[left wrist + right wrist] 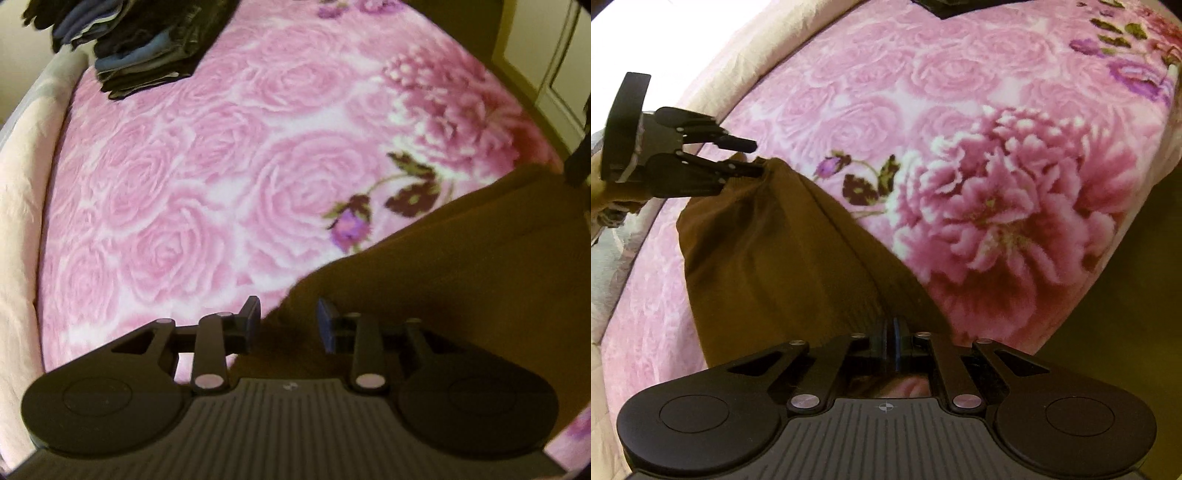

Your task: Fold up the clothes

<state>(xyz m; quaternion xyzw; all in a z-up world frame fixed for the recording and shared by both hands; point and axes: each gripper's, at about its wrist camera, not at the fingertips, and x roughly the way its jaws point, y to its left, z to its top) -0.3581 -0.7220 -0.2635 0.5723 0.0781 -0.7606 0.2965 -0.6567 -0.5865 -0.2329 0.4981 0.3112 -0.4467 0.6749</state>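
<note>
A brown garment lies across the pink rose-patterned blanket, running from centre left to the lower middle of the right wrist frame. The right gripper has its jaws closed on the garment's near edge. The left gripper stands with jaws parted, pads clear of the cloth corner between them; folded dark clothes sit upper left.

A pink rose-patterned blanket is covering the bed, filling mid-frame; a cream sheet is edging it at left, and pale panelled doors are showing upper right
</note>
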